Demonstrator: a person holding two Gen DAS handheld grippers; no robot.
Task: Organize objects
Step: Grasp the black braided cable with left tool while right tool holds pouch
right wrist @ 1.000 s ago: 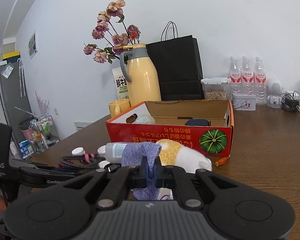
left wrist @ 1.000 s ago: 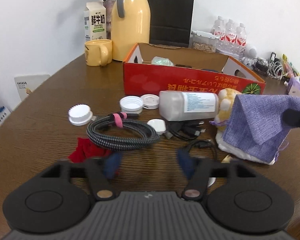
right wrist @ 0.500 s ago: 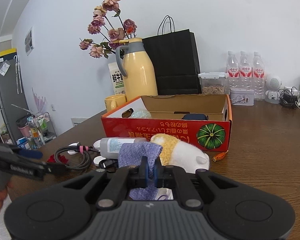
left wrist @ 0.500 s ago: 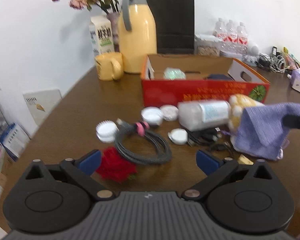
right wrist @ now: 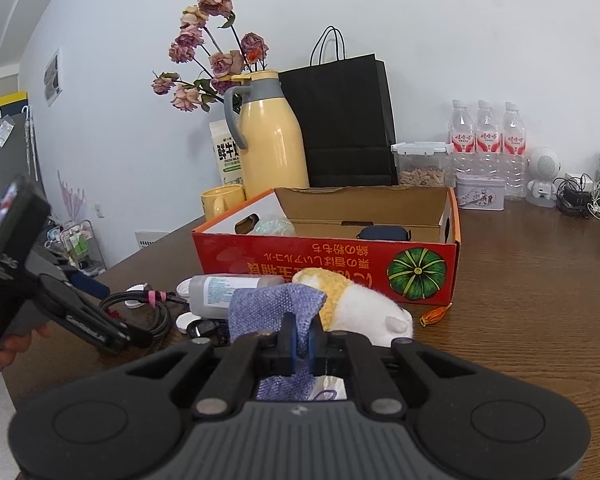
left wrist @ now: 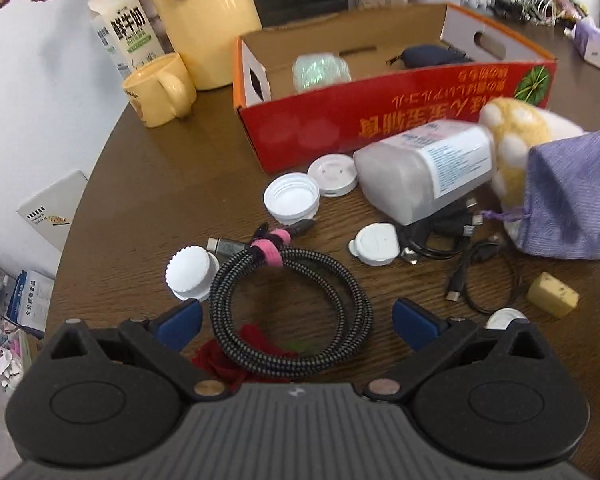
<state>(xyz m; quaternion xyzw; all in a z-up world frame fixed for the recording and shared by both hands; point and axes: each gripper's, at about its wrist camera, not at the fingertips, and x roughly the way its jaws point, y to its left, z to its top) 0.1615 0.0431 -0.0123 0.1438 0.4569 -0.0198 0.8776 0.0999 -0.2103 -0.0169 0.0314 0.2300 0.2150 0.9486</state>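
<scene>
My left gripper [left wrist: 298, 320] is open wide and tilted down over a coiled black-and-white braided cable [left wrist: 292, 292] with a pink tie; the coil lies between the blue fingertips [left wrist: 180, 320], untouched. A red fabric piece [left wrist: 228, 356] lies partly under the coil. My right gripper [right wrist: 300, 344] is shut on a purple woven pouch [right wrist: 272, 308], held just above the table in front of a yellow-and-white plush toy [right wrist: 360, 300]. An open red cardboard box [left wrist: 380, 128] behind them holds a green packet [left wrist: 320, 70] and a dark pouch [left wrist: 424, 54].
A white bottle [left wrist: 424, 168] lies on its side by several white caps [left wrist: 292, 200]. A thin black cable [left wrist: 484, 276] and a small yellow block [left wrist: 552, 300] lie at right. A yellow mug [left wrist: 160, 88], thermos [right wrist: 272, 140], milk carton and black bag [right wrist: 348, 120] stand behind. The table edge curves at left.
My left gripper's jaws have spread from partly open to wide. It has tipped downward and moved over the coiled cable. The right gripper keeps its hold on the purple pouch, unmoved.
</scene>
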